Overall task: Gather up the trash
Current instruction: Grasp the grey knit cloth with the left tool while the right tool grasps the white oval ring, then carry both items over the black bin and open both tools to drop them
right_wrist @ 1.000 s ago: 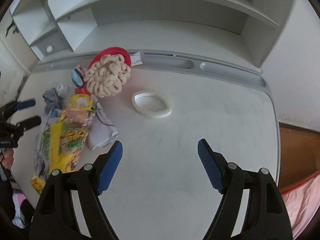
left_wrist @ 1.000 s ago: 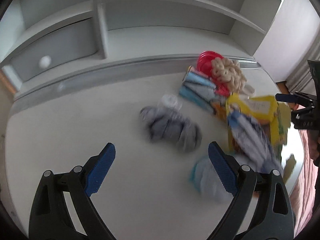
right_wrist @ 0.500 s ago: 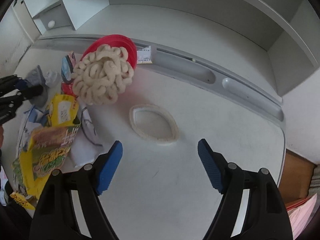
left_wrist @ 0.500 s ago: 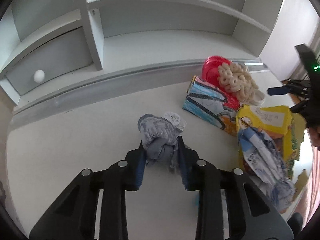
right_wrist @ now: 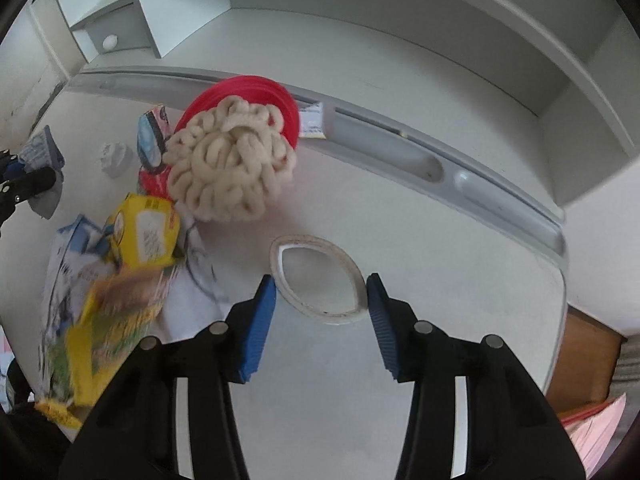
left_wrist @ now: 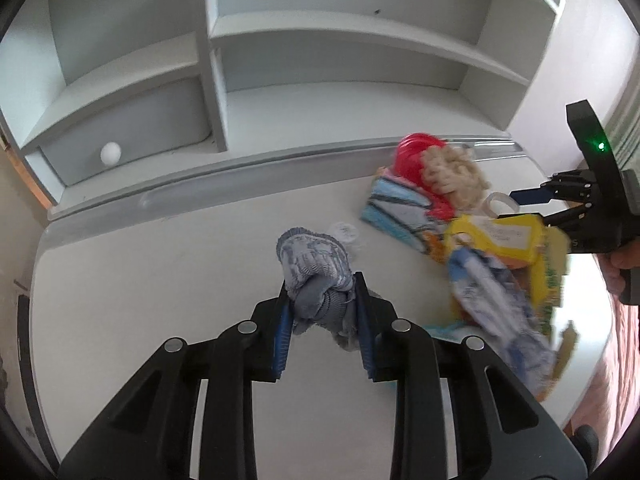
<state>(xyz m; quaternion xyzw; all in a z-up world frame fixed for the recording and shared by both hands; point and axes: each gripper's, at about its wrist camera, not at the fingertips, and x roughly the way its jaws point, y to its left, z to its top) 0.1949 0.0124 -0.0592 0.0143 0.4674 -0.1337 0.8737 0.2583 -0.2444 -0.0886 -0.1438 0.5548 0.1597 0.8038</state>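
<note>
Half-hidden grey cloth (left_wrist: 316,276), wrappers (left_wrist: 496,304) blurred, cut off

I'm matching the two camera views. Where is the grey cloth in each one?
Left wrist: grey cloth at centre, clamped in the left tool.
Right wrist: far left edge, small.
Shared landmark: the red bowl under the cream rope bundle.

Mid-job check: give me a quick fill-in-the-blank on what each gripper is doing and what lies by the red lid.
1. The left gripper is shut on a grey ____.
2. The white tape ring lies between the pads of the ____ gripper.
3. The cream knotted rope lies partly on a ____ lid.
4. Beside the rope lies a ____ snack packet.

Missing words: cloth; right; red; yellow
</note>
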